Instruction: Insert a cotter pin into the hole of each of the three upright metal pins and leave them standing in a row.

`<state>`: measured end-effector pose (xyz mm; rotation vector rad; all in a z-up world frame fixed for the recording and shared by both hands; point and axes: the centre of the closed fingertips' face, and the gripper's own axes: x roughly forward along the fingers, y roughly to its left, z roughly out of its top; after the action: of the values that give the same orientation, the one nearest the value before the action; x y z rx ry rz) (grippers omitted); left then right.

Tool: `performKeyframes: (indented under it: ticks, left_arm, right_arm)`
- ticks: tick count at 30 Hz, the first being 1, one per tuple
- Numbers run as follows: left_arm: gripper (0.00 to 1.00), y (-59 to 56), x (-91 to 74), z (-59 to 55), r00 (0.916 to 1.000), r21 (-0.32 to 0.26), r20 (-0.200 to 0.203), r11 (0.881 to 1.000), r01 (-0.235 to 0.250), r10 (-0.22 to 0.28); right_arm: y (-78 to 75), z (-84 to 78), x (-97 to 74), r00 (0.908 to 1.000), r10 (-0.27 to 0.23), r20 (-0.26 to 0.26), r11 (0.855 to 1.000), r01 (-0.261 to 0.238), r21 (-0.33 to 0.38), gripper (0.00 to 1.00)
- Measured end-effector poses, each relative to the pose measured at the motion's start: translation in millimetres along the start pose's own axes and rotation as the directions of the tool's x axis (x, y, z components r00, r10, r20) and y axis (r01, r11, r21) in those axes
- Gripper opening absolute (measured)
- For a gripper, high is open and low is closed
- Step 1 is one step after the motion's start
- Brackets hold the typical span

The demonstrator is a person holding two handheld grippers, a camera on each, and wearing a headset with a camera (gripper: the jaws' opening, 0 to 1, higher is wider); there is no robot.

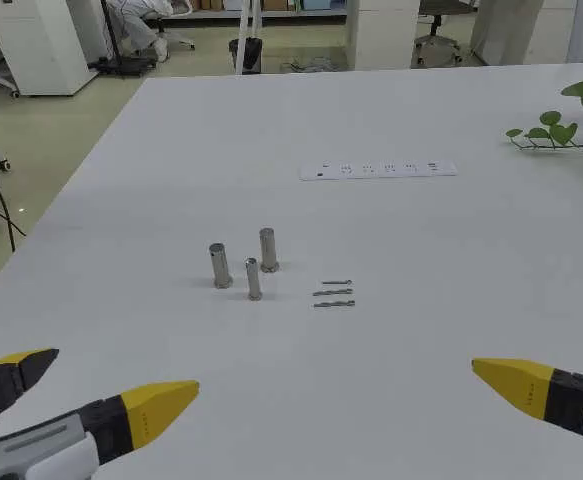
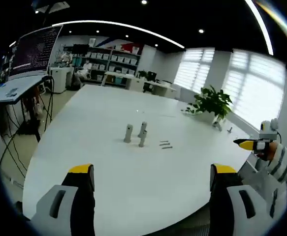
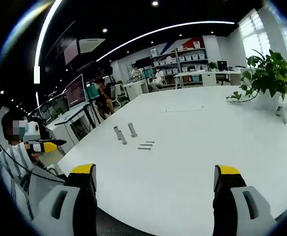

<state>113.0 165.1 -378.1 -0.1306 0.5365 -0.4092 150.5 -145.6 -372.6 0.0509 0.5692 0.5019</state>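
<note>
Three metal pins [image 1: 254, 280] are seen upright in a loose cluster on the table [image 1: 421, 320]. Three cotter pins [image 1: 333, 292] are laid flat just beside them. The left gripper [image 2: 153, 170] and right gripper [image 3: 155, 170] are held wide open and empty, well apart from the pins. In the head view the right gripper is cut off to one jaw. The plant [image 2: 212, 103] is shown whole in the gripper views and clipped in the head view. The pin holes cannot be made out.

An open-plan office, shown by its monitor [image 2: 35, 51], storage shelves [image 3: 192, 56] and wheeled chair [image 1: 437, 35].
</note>
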Motion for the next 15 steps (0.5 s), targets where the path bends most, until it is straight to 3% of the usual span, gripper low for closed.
performKeyframes:
  ticks: [9, 15]
  left_arm:
    - [0.93, 7.0, 9.9, 3.6, 0.9999, -0.009, -0.003, 1.0, -0.016, 0.016]
    - [0.92, 4.2, 15.9, 8.6, 1.0, 0.004, -0.002, 1.0, -0.007, 0.007]
  right_arm:
    - [-11.8, 4.3, 4.8, 1.0, -0.005, 0.001, 1.0, 0.005, 0.01, 0.97]
    - [-16.7, 3.9, 4.0, 0.9999, -0.014, 0.002, 1.0, 0.014, 0.018, 0.97]
